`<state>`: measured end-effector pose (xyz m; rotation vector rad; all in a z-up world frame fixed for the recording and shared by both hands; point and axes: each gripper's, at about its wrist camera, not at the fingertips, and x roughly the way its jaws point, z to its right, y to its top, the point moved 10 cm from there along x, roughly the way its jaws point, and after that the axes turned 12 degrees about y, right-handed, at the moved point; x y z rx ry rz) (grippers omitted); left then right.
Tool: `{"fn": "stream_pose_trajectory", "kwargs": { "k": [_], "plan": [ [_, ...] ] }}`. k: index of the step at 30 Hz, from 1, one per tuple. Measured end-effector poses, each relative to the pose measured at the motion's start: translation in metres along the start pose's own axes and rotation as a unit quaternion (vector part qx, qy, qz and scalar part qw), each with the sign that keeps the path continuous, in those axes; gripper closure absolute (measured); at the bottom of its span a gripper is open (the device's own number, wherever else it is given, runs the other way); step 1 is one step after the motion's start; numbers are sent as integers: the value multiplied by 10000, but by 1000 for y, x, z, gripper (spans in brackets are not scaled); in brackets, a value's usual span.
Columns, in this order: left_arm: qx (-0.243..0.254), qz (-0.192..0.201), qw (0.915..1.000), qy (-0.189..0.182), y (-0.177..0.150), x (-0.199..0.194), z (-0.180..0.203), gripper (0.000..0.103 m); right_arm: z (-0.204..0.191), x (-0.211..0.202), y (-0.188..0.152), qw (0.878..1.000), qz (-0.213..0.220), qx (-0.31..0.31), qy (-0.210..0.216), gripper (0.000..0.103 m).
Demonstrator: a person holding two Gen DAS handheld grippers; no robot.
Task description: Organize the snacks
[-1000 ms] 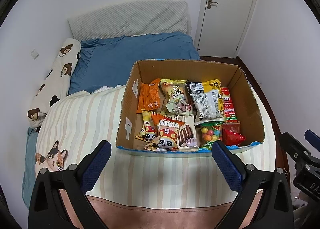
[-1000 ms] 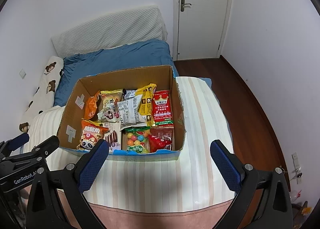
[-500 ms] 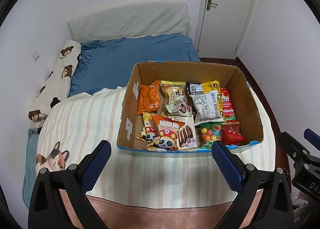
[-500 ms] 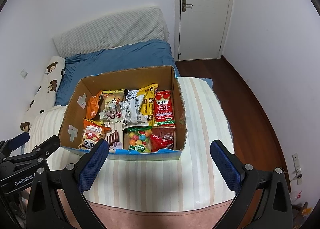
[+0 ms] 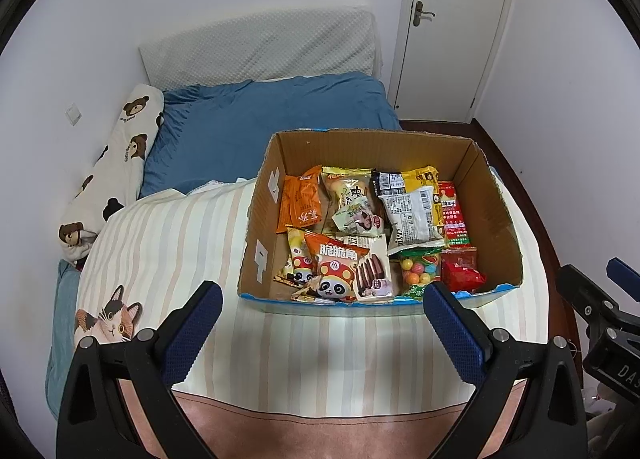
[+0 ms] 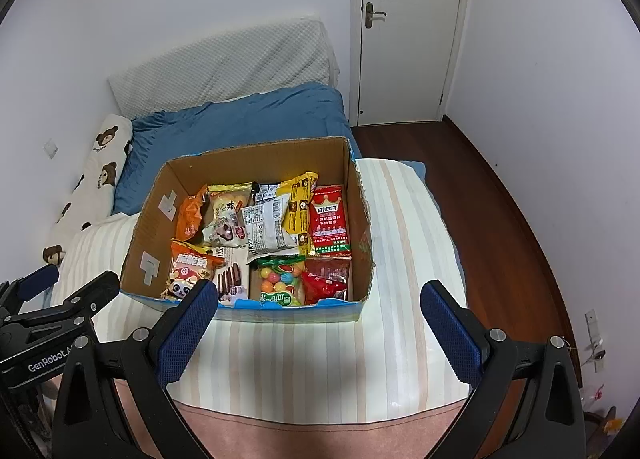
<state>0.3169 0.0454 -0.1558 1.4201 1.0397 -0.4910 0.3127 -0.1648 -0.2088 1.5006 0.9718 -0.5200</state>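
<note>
An open cardboard box (image 5: 496, 199) (image 6: 360, 219) stands on a striped blanket on the bed. It holds several snack packets: an orange packet (image 5: 300, 205), a panda packet (image 5: 334, 267) (image 6: 188, 267), a candy-ball bag (image 5: 418, 271) (image 6: 280, 279), a red packet (image 5: 452, 215) (image 6: 329, 219) and a white packet (image 5: 412, 219). My left gripper (image 5: 322, 327) is open and empty, just short of the box's near wall. My right gripper (image 6: 318, 327) is open and empty, also near the front wall. Each gripper shows at the edge of the other's view.
The striped blanket (image 5: 168, 251) with a cat print (image 5: 110, 323) covers the near bed. A blue cover (image 5: 256, 131), a bear pillow (image 5: 116, 167) and a white headboard pad lie beyond. A white door (image 6: 408, 31) and wooden floor (image 6: 500, 211) are to the right.
Both views have shifted very slightly; the box sits a touch lower and nearer. Both grippers stay open and empty.
</note>
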Motion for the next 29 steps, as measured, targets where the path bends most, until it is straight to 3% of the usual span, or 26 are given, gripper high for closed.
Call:
{"fn": "stream_pose_trajectory", "kwargs": {
  "k": [29],
  "plan": [
    [7,169,9999,4,1,-8,-5,0,2,-4,1,10000,7,-46,33,0]
  ]
}}
